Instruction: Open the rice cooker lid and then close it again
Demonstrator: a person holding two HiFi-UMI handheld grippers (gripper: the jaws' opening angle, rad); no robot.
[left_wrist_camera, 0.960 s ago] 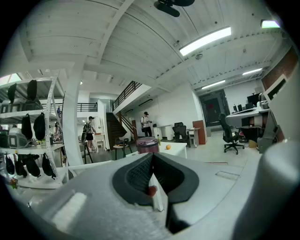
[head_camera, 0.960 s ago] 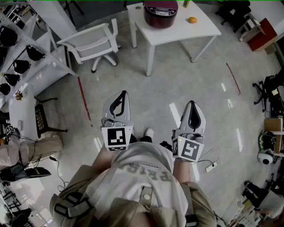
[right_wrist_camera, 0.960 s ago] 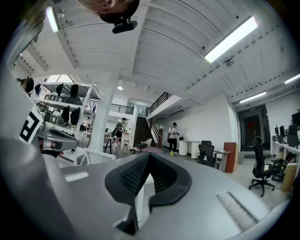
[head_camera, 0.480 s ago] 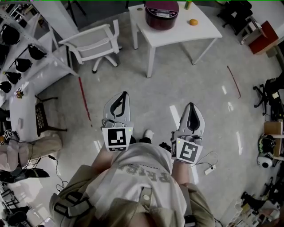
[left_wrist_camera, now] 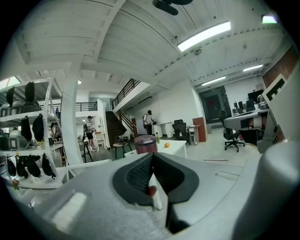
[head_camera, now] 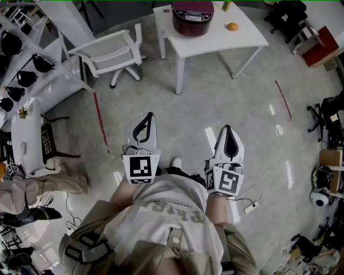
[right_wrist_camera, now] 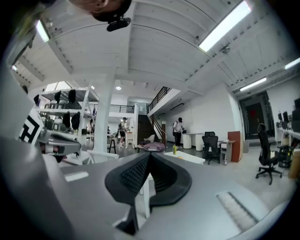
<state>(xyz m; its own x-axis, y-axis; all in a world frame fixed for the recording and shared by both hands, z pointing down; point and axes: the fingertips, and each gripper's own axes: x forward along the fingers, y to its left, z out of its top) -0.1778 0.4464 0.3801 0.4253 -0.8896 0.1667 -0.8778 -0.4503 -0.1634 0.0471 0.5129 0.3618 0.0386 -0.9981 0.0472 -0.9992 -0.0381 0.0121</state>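
The dark red rice cooker (head_camera: 192, 16) stands with its lid down on a white table (head_camera: 215, 37) at the far end of the floor, well ahead of me. It appears small past the jaw tips in the left gripper view (left_wrist_camera: 145, 143) and in the right gripper view (right_wrist_camera: 153, 146). My left gripper (head_camera: 150, 115) and right gripper (head_camera: 228, 128) are held side by side in front of my body, over bare floor. Both point toward the table. Both are shut with nothing between their jaws (left_wrist_camera: 152, 155) (right_wrist_camera: 149, 154).
An orange (head_camera: 232, 25) and a green bottle (head_camera: 226, 4) share the table with the cooker. A white chair (head_camera: 110, 51) stands left of the table. Red tape lines (head_camera: 99, 118) mark the floor. Shelving (head_camera: 21, 59) lines the left, office chairs and clutter (head_camera: 328, 118) the right.
My right gripper has drifted slightly left and toward my body in the head view. The left gripper and the cooker keep their places.
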